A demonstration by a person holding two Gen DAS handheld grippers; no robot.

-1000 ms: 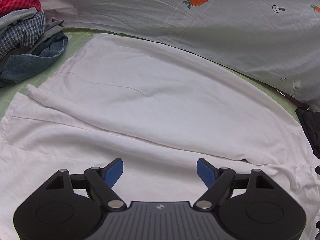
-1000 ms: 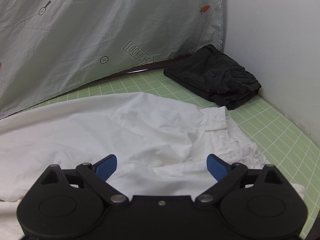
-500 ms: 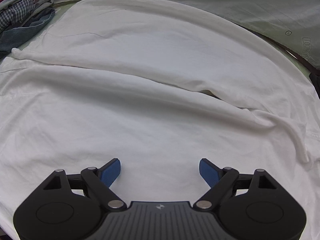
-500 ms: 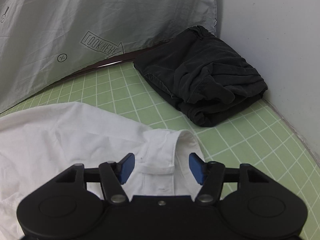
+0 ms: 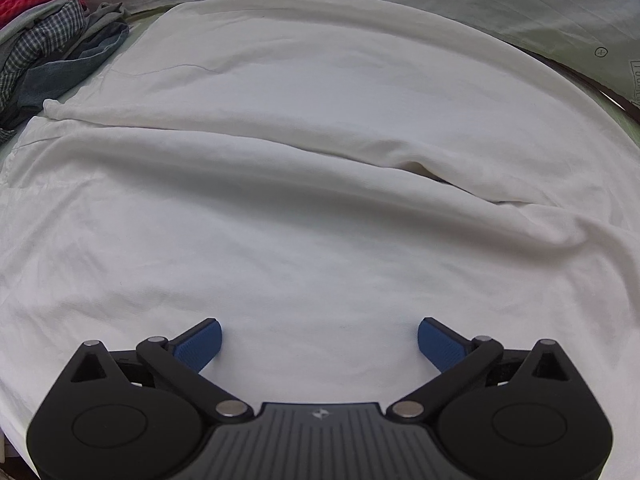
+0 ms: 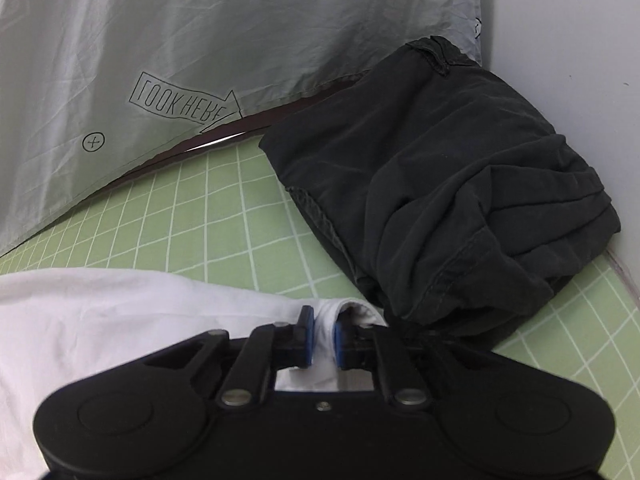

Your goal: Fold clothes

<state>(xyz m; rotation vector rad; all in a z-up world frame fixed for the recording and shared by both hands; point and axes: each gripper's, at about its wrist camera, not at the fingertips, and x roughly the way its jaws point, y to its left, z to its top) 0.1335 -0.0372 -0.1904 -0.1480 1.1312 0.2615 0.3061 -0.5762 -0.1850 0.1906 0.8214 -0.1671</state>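
The large white cotton garment [image 5: 320, 208] lies spread over the light green mat w/ white grid lines [image 6: 224, 216]; a long soft ridge of cloth crosses it from left to right, and a small dark gap opens under the fold toward the right. The left gripper [image 5: 319, 340] hangs low over the near part of this garment, its blue pads [image 5: 200, 342] spread wide apart w/ nothing between them. The right gripper [image 6: 321, 334] has its fingers pressed nearly together, pinching a raised edge of the white cloth at the garment's right end; just beside this spot, on the right, sits the folded black garment [image 6: 452, 200], approx. touching the white wall [image 6: 568, 20]. Behind hangs a pale grey printed sheet [image 6: 200, 40]; at far left of the left view rests a pile of red, checked and denim clothes [image 5: 52, 48].
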